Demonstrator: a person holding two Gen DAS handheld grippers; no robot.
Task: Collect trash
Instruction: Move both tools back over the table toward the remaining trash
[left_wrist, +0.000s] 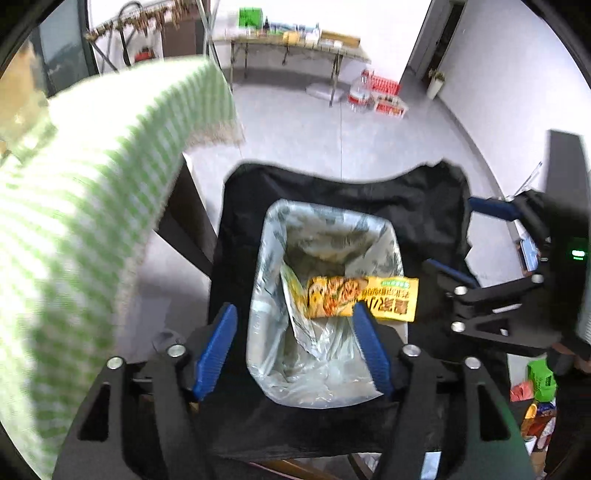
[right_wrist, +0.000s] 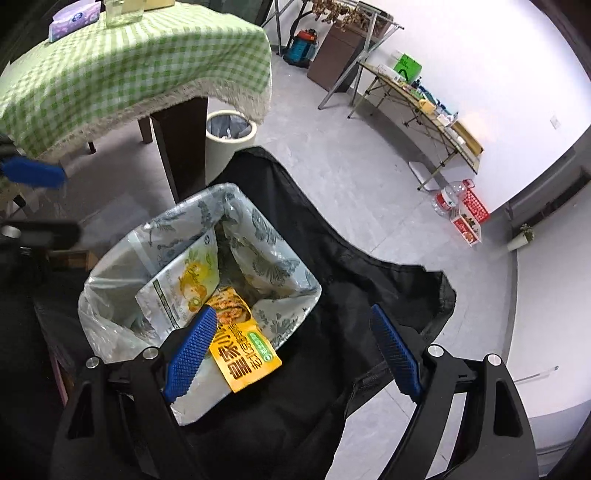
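A bin lined with a printed clear bag (left_wrist: 332, 229) (right_wrist: 273, 266) stands in a black fabric seat (left_wrist: 406, 199) (right_wrist: 351, 258). A yellow snack wrapper (left_wrist: 369, 297) (right_wrist: 245, 354) lies across the bin's rim, partly inside. A pale pouch with a fruit print (right_wrist: 184, 284) leans inside the bin. My left gripper (left_wrist: 295, 343) is open and empty, above the bin mouth. My right gripper (right_wrist: 295, 350) is open and empty, its left finger over the wrapper; it also shows in the left wrist view (left_wrist: 461, 240).
A table with a green checked cloth (left_wrist: 92, 184) (right_wrist: 129, 66) stands beside the seat. A round white bin (right_wrist: 231, 133) stands by its leg. A folding table with clutter (right_wrist: 424, 103) and bottles (right_wrist: 458, 206) stand by the far wall.
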